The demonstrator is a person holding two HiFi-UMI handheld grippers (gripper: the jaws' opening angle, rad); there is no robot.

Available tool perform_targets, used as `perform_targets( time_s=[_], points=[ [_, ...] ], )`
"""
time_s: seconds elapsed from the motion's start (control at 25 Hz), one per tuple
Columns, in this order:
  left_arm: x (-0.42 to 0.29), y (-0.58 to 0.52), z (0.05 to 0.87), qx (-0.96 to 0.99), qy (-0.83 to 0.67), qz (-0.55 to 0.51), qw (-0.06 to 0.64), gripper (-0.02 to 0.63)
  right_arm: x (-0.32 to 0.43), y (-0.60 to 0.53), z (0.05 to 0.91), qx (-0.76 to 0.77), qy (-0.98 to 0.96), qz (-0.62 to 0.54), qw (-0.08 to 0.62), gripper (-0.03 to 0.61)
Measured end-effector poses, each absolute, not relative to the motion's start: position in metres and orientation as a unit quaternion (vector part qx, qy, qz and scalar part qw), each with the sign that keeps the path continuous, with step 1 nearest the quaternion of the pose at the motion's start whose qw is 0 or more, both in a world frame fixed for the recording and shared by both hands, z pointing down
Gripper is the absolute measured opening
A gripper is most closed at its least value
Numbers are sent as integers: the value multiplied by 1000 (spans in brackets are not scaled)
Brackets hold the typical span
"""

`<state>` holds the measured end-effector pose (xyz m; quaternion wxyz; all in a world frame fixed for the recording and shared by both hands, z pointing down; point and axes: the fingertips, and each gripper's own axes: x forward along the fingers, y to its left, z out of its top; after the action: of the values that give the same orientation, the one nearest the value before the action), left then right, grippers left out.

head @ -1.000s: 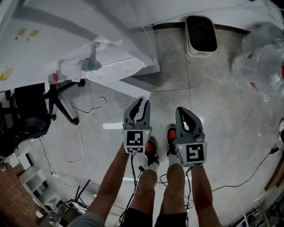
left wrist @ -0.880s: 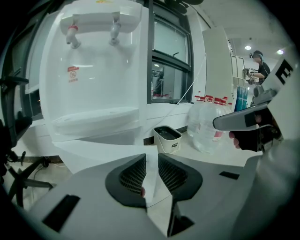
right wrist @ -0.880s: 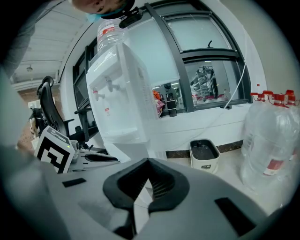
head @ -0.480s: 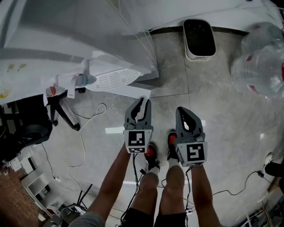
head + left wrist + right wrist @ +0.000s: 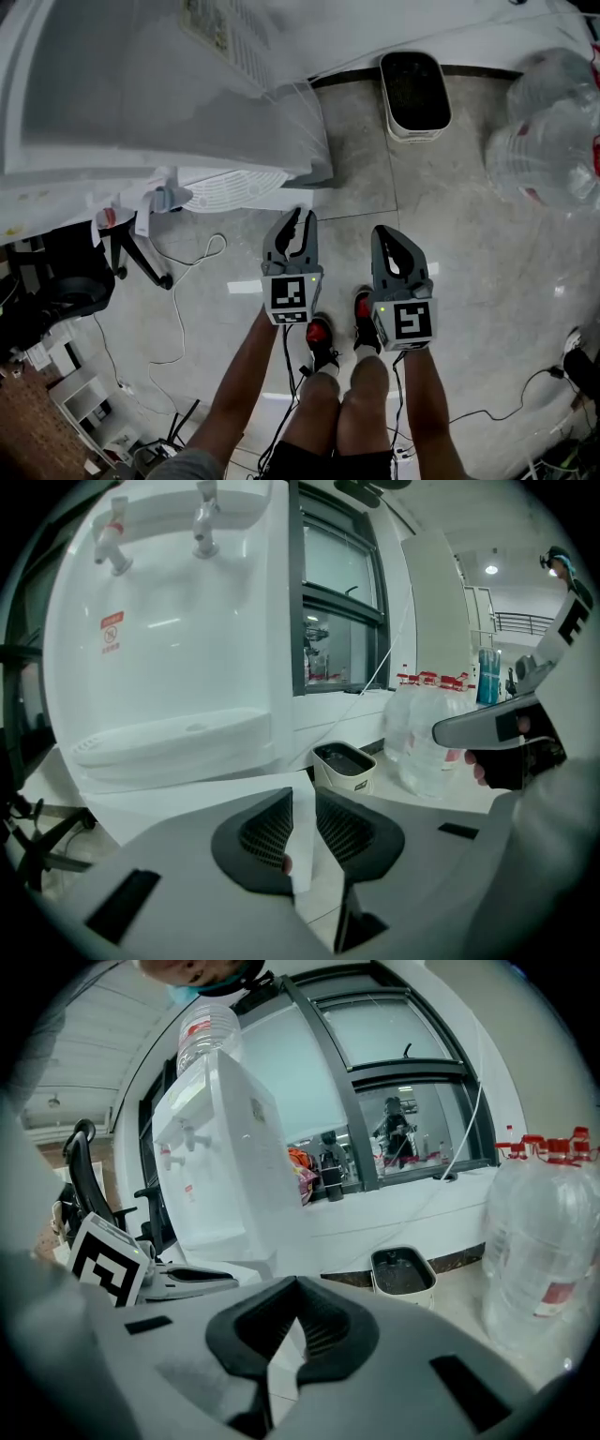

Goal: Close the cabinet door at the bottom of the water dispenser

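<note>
While the person stands facing the water dispenser [image 5: 141, 84], both grippers are held out low over the grey floor [image 5: 469, 262], side by side and a little apart. The left gripper [image 5: 302, 217] has its jaws a narrow way apart; in the left gripper view the free edge of the cabinet door [image 5: 187, 803] lines up with that gap, but the pads are not pressing on it, and I cannot tell whether they touch it. The right gripper [image 5: 382, 232] has its tips together with nothing between them.

The cabinet door [image 5: 272, 199] stands swung out from the foot of the dispenser as a thin white panel, its outer corner just beside the left gripper's tips. Above it juts the dispenser's drip tray [image 5: 234, 183] with its slotted grille, and above that are a red tap [image 5: 111, 217] and a blue tap [image 5: 167, 197]. A clear bottle [image 5: 211, 1026] sits upside down on top of the dispenser.

Against the wall stands a small white bin [image 5: 412, 89], dark inside; what it holds cannot be made out. To its right are several large clear water bottles [image 5: 548, 122] with red caps and red labels, standing close together on the floor. An office chair [image 5: 75, 262] stands at the left.
</note>
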<state>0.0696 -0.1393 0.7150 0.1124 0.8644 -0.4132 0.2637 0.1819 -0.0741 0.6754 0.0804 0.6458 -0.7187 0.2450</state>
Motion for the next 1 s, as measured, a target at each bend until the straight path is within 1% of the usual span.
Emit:
perform_targets(
  time_s=[1.0],
  points=[
    [91, -183, 715, 863, -428, 249, 97, 95, 199, -111, 681, 649, -725, 219, 69, 16]
  ],
)
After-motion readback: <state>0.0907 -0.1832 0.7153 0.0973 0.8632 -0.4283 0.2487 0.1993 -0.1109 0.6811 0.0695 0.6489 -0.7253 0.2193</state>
